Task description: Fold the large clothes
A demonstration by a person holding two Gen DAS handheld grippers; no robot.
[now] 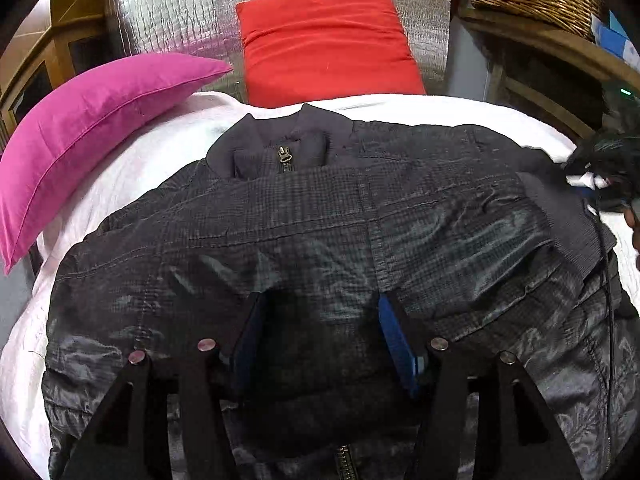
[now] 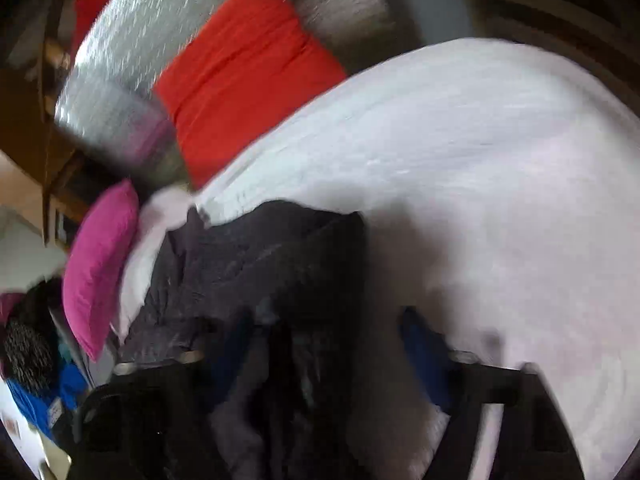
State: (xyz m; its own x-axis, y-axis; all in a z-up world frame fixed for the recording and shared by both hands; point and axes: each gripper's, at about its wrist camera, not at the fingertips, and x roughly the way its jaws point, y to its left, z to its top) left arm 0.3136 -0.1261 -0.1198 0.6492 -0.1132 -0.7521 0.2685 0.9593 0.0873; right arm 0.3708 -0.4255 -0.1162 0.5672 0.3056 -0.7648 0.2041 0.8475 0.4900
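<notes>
Left wrist view: dark jacket (image 1: 320, 240) spread on white bedcover (image 1: 120, 176), collar toward red cushion (image 1: 324, 40); my left gripper (image 1: 320, 340) spread above it. Right wrist view, blurred: my right gripper (image 2: 320, 344) spread, jacket fabric between fingers, contact unclear

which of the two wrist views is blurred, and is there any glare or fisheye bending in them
Left wrist view: sharp; the dark checked zip-up jacket shows shiny patches, the silver foil panel glints, and the white bedsheet bulges from fisheye bending. Right wrist view: smeared by motion blur, so the red cushion, magenta pillow and jacket have streaked edges.
</notes>
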